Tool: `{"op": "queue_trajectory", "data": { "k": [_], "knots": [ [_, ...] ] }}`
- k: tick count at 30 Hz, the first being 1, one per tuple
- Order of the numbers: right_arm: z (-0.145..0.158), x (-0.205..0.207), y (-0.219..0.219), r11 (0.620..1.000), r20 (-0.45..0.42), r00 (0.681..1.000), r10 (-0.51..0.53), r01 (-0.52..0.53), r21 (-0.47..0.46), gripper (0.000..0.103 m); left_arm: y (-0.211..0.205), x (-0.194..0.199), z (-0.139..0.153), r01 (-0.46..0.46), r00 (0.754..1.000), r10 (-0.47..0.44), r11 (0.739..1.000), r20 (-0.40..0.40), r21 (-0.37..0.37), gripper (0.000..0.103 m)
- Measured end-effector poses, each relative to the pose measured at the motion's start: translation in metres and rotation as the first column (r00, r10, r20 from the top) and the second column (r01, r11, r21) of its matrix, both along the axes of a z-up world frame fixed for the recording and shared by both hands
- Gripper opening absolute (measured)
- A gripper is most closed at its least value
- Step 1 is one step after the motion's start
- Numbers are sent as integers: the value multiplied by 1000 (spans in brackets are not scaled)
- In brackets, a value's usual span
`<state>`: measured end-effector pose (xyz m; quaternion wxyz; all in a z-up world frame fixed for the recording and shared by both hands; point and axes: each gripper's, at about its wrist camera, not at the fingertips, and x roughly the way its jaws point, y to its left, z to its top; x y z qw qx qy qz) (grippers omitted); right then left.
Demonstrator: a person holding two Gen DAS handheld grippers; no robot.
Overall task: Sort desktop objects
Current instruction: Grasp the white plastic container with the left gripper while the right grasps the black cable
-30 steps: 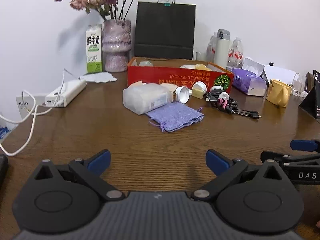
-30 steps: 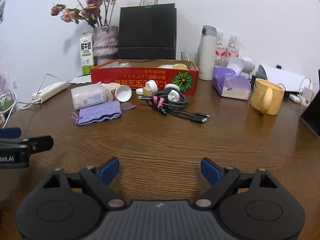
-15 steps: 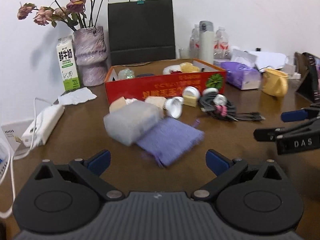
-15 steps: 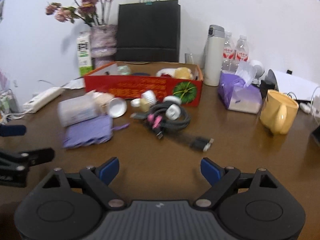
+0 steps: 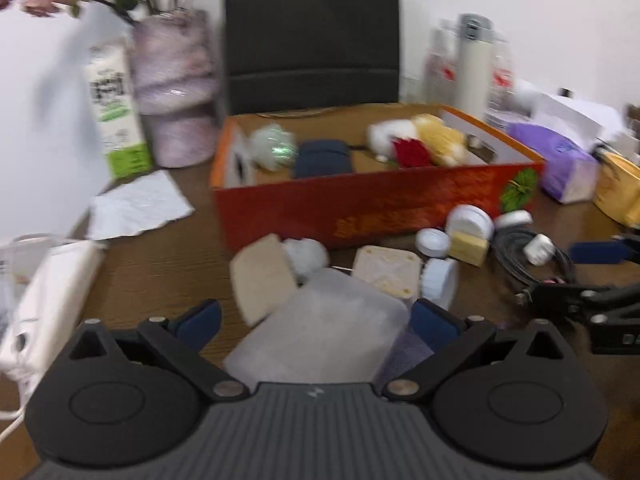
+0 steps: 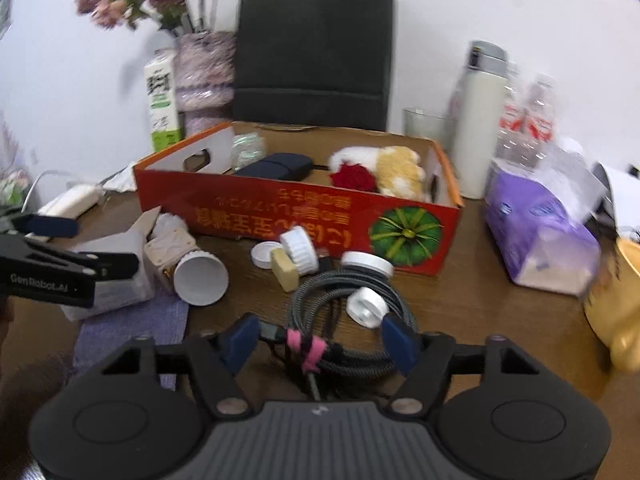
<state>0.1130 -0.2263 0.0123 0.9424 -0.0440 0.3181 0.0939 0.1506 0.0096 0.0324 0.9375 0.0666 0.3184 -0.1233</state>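
A red cardboard box holds a plush toy, a dark case and a small clear ball. In front of it lie loose items. My left gripper is open, its jaws on either side of a frosted plastic box that rests partly on a purple cloth pouch. My right gripper is open around a coiled dark cable with a pink tie. White caps, a white cup and a beige block lie nearby.
A milk carton, flower vase and black paper bag stand behind the box. A white flask, water bottles, purple tissue pack and yellow mug are at the right. A white power strip lies left.
Both grippers have moved forward toward the clutter. The left now straddles the frosted box and the right straddles the cable coil. Both stay open.
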Motion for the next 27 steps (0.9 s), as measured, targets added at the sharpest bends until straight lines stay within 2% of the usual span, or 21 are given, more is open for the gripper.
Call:
{"op": "queue_trajectory", "data": {
  "k": [1, 4, 6, 7, 8, 9, 12, 14, 15, 17, 20, 23, 27],
  "knots": [
    [-2, 3, 3, 1000, -13, 1000, 25, -25, -3, 66, 1, 0, -2, 18, 1000, -18, 1000, -5, -14, 103],
    [-11, 13, 12, 997, -54, 996, 75, -76, -30, 64, 2, 7, -9, 100, 989, -108, 992, -104, -80, 103],
    [-15, 17, 15, 996, -48, 995, 85, -87, -28, 59, 0, 4, -9, 145, 979, -158, 984, -127, -105, 103],
    [-14, 19, 15, 997, -57, 995, 82, -83, -10, 51, -3, 2, -9, 157, 977, -170, 982, -129, -102, 97],
    [-12, 21, 15, 997, -64, 995, 76, -76, -3, 48, -7, 0, -9, 152, 979, -161, 985, -126, -83, 68],
    [-10, 21, 16, 997, -65, 995, 74, -75, -5, 42, -10, -1, -9, 144, 980, -150, 988, -129, -56, 66],
    [2, 13, 12, 998, -25, 998, 62, -61, 30, 32, -19, -11, -4, 184, 973, -191, 981, -132, -66, 66],
    [16, 5, 8, 997, 18, 998, 54, -55, 54, 26, -21, -23, 4, 150, 984, -155, 987, -83, -63, 66],
    [23, 1, 6, 997, 29, 999, 45, -47, 67, 18, -21, -31, 10, 133, 989, -137, 989, -63, -73, 66],
    [37, -10, 2, 995, 66, 997, 34, -39, 87, 12, -18, -47, 22, 123, 991, -128, 986, -32, -116, 66],
    [54, -28, -3, 992, 99, 995, 28, -40, 119, 12, -18, -73, 42, 100, 995, -101, 986, -2, -132, 66],
    [68, -55, -2, 993, 145, 989, 7, -24, 115, 12, -19, -107, 58, 114, 992, -107, 985, 61, -126, 66],
    [86, -96, -2, 993, 186, 983, -7, -15, 119, 12, -22, -145, 70, 128, 989, -117, 983, 91, -132, 66]
  ]
}}
